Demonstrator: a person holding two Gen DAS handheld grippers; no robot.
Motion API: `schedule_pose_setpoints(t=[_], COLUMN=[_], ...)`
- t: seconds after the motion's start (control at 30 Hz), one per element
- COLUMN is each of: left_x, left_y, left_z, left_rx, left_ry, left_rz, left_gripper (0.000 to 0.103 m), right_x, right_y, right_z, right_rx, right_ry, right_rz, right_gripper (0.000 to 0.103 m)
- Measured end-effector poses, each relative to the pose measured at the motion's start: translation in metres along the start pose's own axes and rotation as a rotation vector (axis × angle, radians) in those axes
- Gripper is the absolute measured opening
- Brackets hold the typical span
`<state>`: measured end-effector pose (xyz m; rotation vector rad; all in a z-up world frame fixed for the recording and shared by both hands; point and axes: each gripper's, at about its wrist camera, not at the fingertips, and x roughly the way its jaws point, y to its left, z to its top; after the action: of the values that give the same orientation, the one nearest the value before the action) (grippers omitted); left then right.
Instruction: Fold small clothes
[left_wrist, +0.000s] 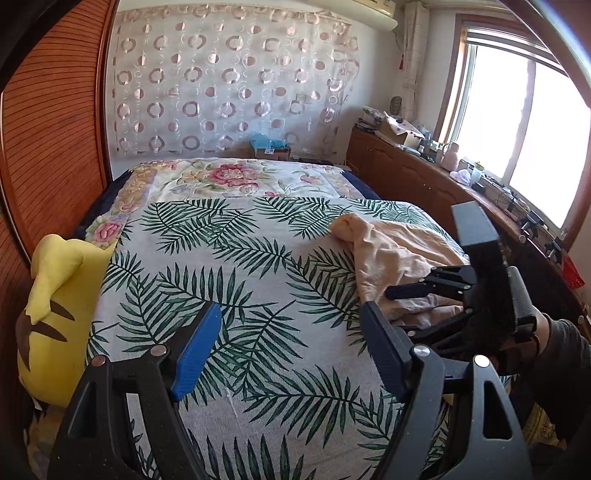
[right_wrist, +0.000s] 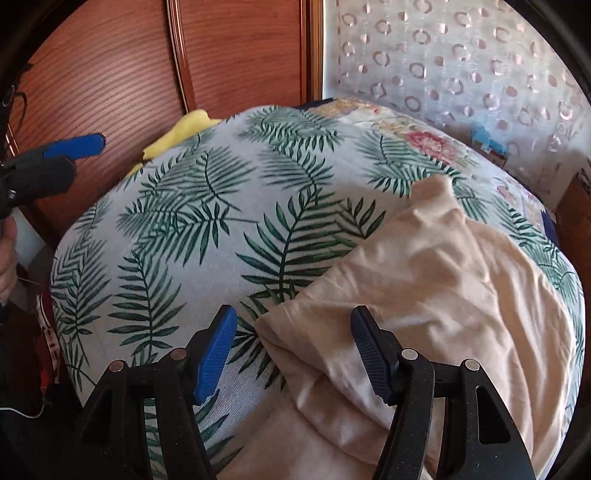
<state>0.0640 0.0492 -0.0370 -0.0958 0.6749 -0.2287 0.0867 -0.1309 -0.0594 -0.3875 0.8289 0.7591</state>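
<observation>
Both grippers (left_wrist: 291, 347) (right_wrist: 295, 350) gaping, empty. Peach garment (right_wrist: 424, 266) crumpled on bedspread (right_wrist: 184, 221); risk of pinching bedspread underneath too.

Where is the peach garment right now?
The peach garment lies crumpled on the right side of the leaf-print bedspread, directly under the open right gripper; in the left wrist view it lies right of the left gripper.

Peach garment (right_wrist: 424, 295) cut off by frame bottom; windowsill clutter (left_wrist: 461, 162) indistinct
</observation>
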Motion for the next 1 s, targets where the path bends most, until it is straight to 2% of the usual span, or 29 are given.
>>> schedule_pose_setpoints(t=[0.07, 0.17, 0.2, 0.23, 0.3, 0.33, 0.47, 0.57, 0.67, 0.87, 0.93, 1.0], left_x=[0.002, 0.004, 0.004, 0.005, 0.007, 0.007, 0.011, 0.013, 0.015, 0.017, 0.017, 0.018], left_y=[-0.002, -0.005, -0.006, -0.007, -0.01, -0.012, -0.02, -0.027, -0.033, -0.046, -0.048, -0.05], left_z=[-0.001, -0.001, -0.002, -0.002, -0.003, -0.003, -0.005, -0.006, -0.007, -0.008, -0.009, -0.01], left_rx=[0.004, 0.01, 0.011, 0.013, 0.019, 0.023, 0.038, 0.048, 0.058, 0.076, 0.083, 0.085], left_ry=[0.005, 0.01, 0.01, 0.012, 0.015, 0.017, 0.027, 0.034, 0.038, 0.045, 0.048, 0.051], left_rz=[-0.005, -0.008, -0.009, -0.012, -0.018, -0.021, -0.036, -0.051, -0.062, -0.083, -0.085, -0.089], left_gripper=[0.078, 0.078, 0.078, 0.078, 0.078, 0.078, 0.078, 0.078, 0.078, 0.078, 0.078, 0.078], right_x=[0.01, 0.014, 0.014, 0.014, 0.01, 0.007, -0.023, -0.056, -0.083, -0.095, -0.085, -0.069], right_y=[-0.002, -0.001, -0.001, -0.002, -0.007, -0.013, -0.03, -0.055, -0.088, -0.156, -0.171, -0.187], right_z=[0.001, -0.001, 0.0, 0.001, 0.0, 0.001, 0.003, 0.007, 0.01, 0.012, 0.013, 0.012], right_rx=[-0.003, -0.033, -0.035, -0.033, -0.009, 0.014, 0.093, 0.138, 0.179, 0.262, 0.284, 0.325], right_ry=[0.022, 0.01, 0.008, 0.002, -0.014, -0.033, -0.15, -0.233, -0.273, -0.241, -0.208, -0.157], right_rz=[-0.017, -0.036, -0.05, -0.075, -0.083, -0.076, -0.095, -0.16, -0.232, -0.422, -0.475, -0.491], right_gripper=[0.066, 0.065, 0.057, 0.037, 0.011, 0.008, 0.007, 0.006, 0.006, 0.005, 0.005, 0.005])
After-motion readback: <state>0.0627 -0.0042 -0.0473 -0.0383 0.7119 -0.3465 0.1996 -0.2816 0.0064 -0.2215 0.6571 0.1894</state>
